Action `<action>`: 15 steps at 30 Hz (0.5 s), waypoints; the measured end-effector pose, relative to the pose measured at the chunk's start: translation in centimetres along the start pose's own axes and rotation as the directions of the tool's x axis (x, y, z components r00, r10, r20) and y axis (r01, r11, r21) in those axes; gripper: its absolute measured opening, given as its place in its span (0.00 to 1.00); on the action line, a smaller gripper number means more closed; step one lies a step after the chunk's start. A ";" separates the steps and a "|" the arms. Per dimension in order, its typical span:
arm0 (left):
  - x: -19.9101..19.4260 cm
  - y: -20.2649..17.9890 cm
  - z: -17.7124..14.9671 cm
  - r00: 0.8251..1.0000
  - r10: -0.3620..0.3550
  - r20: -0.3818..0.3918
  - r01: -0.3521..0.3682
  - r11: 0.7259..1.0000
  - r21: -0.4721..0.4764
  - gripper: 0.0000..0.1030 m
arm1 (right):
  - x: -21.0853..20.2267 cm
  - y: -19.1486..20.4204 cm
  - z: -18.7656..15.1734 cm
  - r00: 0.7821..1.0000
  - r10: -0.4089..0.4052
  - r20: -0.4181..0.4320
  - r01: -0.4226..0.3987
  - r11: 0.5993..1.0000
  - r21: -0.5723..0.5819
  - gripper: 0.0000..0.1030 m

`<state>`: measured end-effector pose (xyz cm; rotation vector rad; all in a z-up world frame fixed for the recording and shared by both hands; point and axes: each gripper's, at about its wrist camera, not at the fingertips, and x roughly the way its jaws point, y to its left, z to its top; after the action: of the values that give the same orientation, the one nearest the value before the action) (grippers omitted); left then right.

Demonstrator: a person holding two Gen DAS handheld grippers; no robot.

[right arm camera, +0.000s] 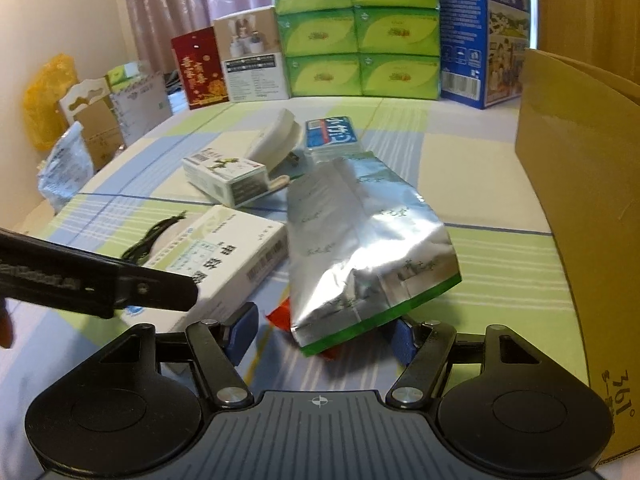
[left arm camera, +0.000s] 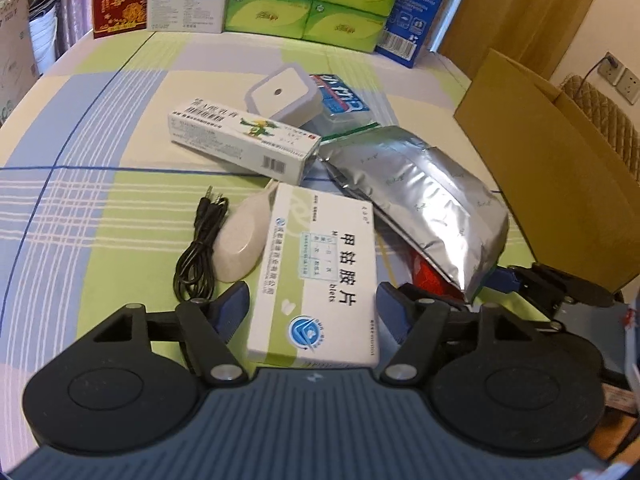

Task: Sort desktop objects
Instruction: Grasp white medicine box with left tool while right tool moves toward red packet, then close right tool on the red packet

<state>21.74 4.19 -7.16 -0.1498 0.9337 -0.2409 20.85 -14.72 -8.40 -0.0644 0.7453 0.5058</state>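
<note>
The left gripper (left arm camera: 312, 308) is standing wide open around the near end of the white medicine box (left arm camera: 316, 276), one blue pad on each side of it and neither pad clearly touching. That box is lying flat on the checked tablecloth (left arm camera: 100, 200) and serves as the landmark here. Just to its left, the beige oval dish (left arm camera: 240, 240) is resting against its edge, with the coiled black cable (left arm camera: 200, 248) beyond that. Behind the box, the long white-and-green carton (left arm camera: 244, 146) is lying crosswise. To its right, the silver foil pouch (right arm camera: 360, 248) is sitting tilted, its green-edged end lying between the spread fingers of the right gripper (right arm camera: 324, 336), which is also open and gripping nothing. Further right of the pouch, the brown cardboard box (right arm camera: 580, 200) is standing upright.
</note>
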 end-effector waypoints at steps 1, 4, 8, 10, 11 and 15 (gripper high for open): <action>0.0 -0.1 0.1 1.000 -0.004 0.002 0.004 1.000 0.005 0.64 | 0.1 -0.1 0.1 1.000 -0.003 0.003 0.003 1.000 0.009 0.63; 0.1 -0.5 0.0 1.000 -0.004 0.004 0.004 1.000 0.028 0.64 | 0.0 -0.1 0.2 1.000 -0.017 -0.004 0.017 1.000 0.001 0.46; 0.9 -1.5 -0.3 1.000 0.024 -0.005 -0.024 0.996 0.084 0.65 | -0.8 -0.5 -0.1 0.999 -0.038 -0.025 0.038 0.999 -0.005 0.35; 1.4 -2.0 -0.4 0.999 0.046 -0.012 -0.044 0.993 0.106 0.66 | -1.3 -0.7 -0.4 0.998 -0.056 -0.033 0.055 0.998 -0.010 0.34; 1.7 -2.3 -0.5 0.998 0.059 -0.016 -0.057 0.991 0.119 0.66 | -1.6 -0.9 -0.6 0.997 -0.062 -0.038 0.062 0.998 -0.006 0.34; 2.8 -3.2 -0.9 0.992 0.121 -0.025 -0.115 0.978 0.172 0.66 | -3.2 -1.0 -1.4 0.994 -0.083 -0.068 0.084 0.996 0.000 0.34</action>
<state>22.13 0.29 -9.13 0.0678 0.9491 -0.2128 18.44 -17.30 -7.43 -0.1100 0.8068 0.4242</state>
